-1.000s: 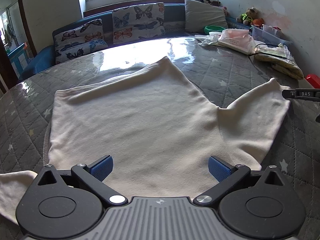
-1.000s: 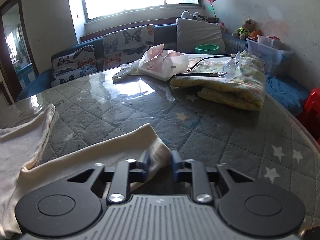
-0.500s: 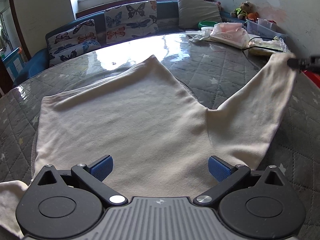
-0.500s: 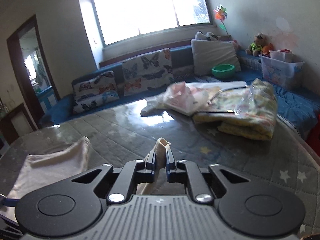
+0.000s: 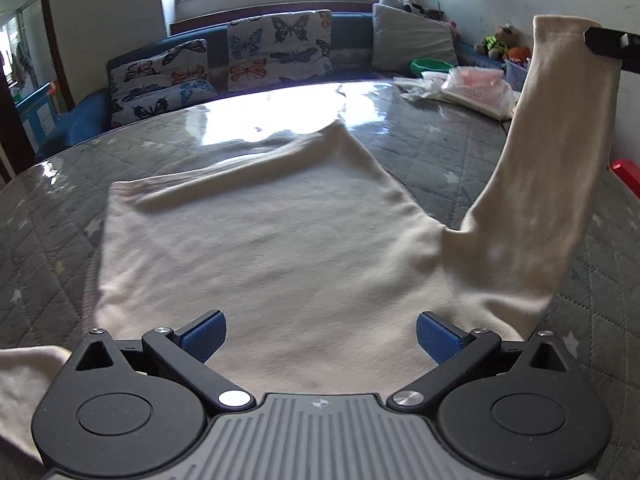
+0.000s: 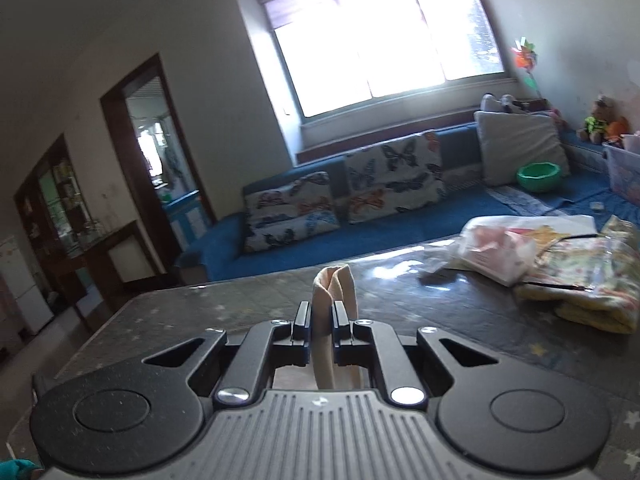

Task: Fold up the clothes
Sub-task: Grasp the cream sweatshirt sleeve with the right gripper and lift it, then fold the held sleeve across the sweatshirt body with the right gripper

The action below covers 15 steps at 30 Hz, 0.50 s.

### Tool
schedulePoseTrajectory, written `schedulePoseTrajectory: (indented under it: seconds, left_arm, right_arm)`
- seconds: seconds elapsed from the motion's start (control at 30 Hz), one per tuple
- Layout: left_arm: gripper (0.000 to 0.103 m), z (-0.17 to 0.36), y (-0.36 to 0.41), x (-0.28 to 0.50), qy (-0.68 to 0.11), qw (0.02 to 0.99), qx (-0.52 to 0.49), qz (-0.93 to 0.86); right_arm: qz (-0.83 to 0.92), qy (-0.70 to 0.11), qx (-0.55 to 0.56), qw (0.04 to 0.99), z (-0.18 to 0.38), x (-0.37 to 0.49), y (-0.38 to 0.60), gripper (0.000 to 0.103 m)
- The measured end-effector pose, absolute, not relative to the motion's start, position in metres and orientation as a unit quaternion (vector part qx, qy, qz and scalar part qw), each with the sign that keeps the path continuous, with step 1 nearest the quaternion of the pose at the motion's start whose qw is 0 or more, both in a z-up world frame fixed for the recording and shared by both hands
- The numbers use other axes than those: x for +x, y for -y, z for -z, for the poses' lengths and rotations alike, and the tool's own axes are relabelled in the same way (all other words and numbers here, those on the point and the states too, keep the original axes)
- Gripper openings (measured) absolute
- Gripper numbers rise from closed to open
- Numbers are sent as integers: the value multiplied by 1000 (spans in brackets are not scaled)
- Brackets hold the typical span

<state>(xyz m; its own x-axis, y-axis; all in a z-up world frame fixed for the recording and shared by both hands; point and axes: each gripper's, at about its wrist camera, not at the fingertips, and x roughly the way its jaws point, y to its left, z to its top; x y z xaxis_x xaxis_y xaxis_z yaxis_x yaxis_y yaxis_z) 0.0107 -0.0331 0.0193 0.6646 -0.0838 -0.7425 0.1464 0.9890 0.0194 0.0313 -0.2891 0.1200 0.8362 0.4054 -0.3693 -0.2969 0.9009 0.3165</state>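
Now, from your left to your right:
Far sleeve: the other sleeve (image 5: 24, 380) lies flat at the left edge, partly hidden by your left tool, not yet folded.
Left gripper: your left gripper (image 5: 320, 338) hovers low over the near edge of the shirt with its blue pads (image 5: 202, 336) spread wide and nothing between them.
Shirt: the cream shirt (image 5: 260, 248) lies spread flat on the grey quilted table (image 5: 52, 216); its body shows no fold.
Raised sleeve: the right sleeve (image 5: 560, 152) stands up off the table, hanging from its cuff.
Right gripper: your right gripper (image 6: 321, 322) is clamped on that cuff (image 6: 334, 286), cloth bunched between the closed jaws.
Clutter: a plastic bag (image 6: 496, 254) and a folded patterned blanket (image 6: 592, 280) sit at the far right of the table, well apart from the shirt.
Progress: early, I judge; the first sleeve fold is under way. Left for you: lay this sleeve across the body, fold the other sleeve, then fold the body.
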Motion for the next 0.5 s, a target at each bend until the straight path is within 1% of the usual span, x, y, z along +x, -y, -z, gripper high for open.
schedulePoseTrajectory:
  seconds: [0.23, 0.5]
  left_arm:
    - [103, -27, -28, -9, -393, 920, 0, 14]
    - [103, -21, -89, -31, -393, 918, -39, -39]
  right_arm:
    - [-260, -230, 106, 932, -126, 30, 226, 9]
    - [-324, -280, 64, 901, -88, 16, 139, 9]
